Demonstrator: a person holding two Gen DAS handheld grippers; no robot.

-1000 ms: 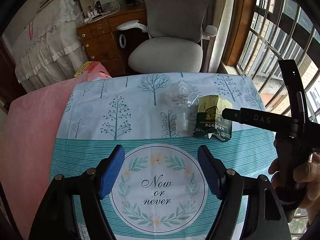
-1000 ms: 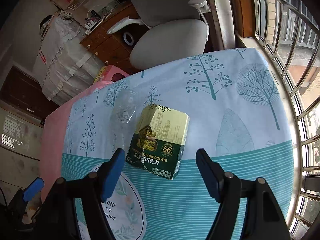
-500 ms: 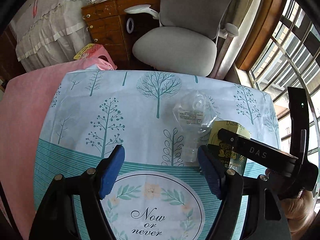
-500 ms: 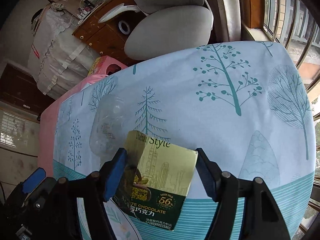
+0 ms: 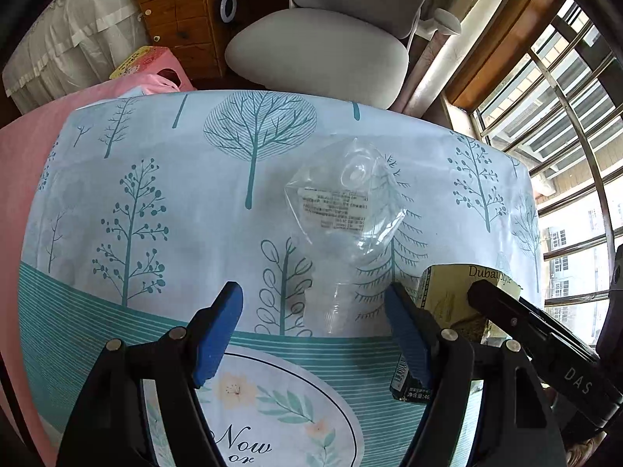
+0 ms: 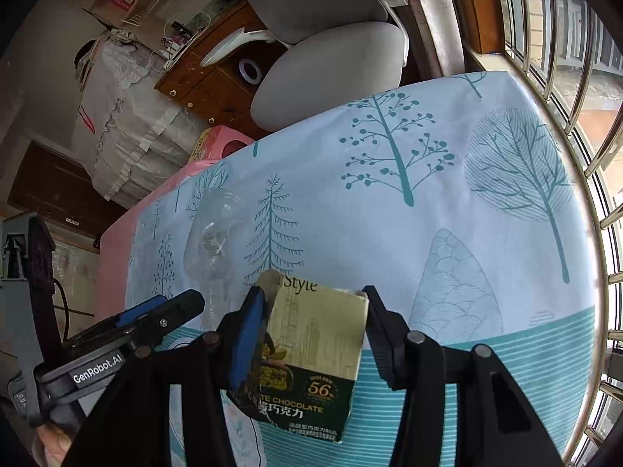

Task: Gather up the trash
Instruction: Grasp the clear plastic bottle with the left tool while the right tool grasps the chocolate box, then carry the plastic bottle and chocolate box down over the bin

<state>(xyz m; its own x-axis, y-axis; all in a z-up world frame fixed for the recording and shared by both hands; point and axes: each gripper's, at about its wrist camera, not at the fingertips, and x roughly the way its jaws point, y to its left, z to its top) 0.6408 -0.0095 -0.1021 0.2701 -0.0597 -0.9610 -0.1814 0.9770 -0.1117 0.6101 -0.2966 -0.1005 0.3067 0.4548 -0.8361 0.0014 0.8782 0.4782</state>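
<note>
The right tongs (image 6: 307,327) are closing on the chocolate wrapper (image 6: 311,350), an opened green and cream packet lying flat on the counter (image 6: 447,233). The packet sits between the jaws, the blue pad at its left edge and the black finger at its right corner, and the paper already looks touched on both sides, though whether it is firmly pinched cannot be told yet. The tongs come in steeply from above, probably because a flat packet can only be taken by its edges. The left tongs (image 5: 311,330) hang open over the tablecloth with nothing between the pads. The clear plastic bag (image 5: 346,210), a crumpled transparent pouch with a printed label, lies just ahead of them and slightly to their right, its near end reaching into the gap's far side. That placement suggests each hand is taking one piece of trash, so the left one is lining up while the right one grips.
</note>
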